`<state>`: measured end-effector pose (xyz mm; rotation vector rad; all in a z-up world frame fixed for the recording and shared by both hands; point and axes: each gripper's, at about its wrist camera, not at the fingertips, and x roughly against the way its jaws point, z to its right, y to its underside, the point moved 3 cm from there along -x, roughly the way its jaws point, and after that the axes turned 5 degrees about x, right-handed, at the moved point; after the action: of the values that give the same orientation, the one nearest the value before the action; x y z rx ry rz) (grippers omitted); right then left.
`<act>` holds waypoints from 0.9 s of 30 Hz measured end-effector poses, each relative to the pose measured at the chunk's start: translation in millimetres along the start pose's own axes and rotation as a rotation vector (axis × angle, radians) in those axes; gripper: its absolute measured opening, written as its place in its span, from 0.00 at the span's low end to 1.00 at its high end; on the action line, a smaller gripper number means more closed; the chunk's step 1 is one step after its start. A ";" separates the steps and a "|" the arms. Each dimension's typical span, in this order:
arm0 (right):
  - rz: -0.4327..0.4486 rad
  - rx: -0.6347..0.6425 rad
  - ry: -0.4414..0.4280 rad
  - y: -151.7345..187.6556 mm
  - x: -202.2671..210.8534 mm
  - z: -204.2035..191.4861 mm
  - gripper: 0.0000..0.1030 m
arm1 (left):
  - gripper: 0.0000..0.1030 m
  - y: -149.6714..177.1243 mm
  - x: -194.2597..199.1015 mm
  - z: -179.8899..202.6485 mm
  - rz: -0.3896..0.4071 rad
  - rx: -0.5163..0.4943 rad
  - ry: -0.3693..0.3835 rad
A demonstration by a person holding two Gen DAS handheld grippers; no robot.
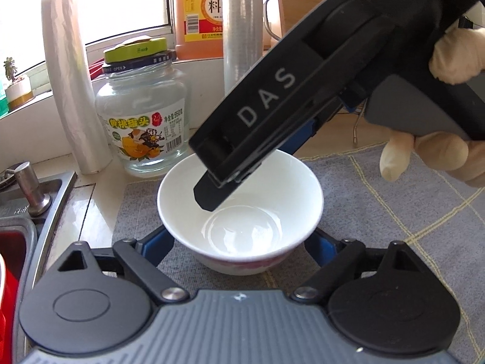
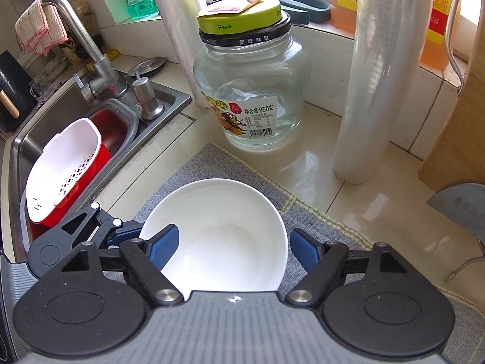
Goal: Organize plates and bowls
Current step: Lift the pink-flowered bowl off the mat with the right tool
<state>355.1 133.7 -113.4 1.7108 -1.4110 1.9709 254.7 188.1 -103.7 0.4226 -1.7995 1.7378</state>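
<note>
A white bowl [image 1: 240, 209] is set on a grey mat [image 1: 394, 212] beside the sink [image 2: 36, 133]. It is framed by the left gripper [image 1: 239, 242], whose blue fingers [image 1: 154, 242] are spread wide on either side of the base; contact cannot be made out. From above, the right gripper [image 2: 233, 247] is lowered over the rim, one blue finger [image 2: 163, 247] inside the bowl, the other outside and apart from the wall; nothing is clamped. Just behind the bowl a glass jar [image 2: 251, 91] with a green lid is stood, flanked by two rolls of film [image 2: 369, 85]. An orange bottle [image 1: 197, 12] is seen on the sill. A red-and-white colander [image 2: 63, 176] is lodged in the sink, under the tap [image 2: 81, 39].
</note>
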 end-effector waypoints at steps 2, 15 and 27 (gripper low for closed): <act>-0.002 0.003 -0.001 -0.7 -1.3 -0.7 0.81 | 0.88 -0.4 0.2 0.0 0.001 -0.002 0.001; 0.001 -0.008 -0.022 -1.9 -1.9 -0.6 0.75 | 0.88 -0.5 -0.2 -0.1 -0.001 -0.010 0.003; 0.007 -0.006 -0.025 -1.4 3.4 -3.1 0.75 | 0.88 -3.0 0.8 -0.1 -0.020 -0.013 0.005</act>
<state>352.8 135.3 -109.4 1.7362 -1.4316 1.9539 255.9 188.1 -100.8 0.4291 -1.7959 1.7107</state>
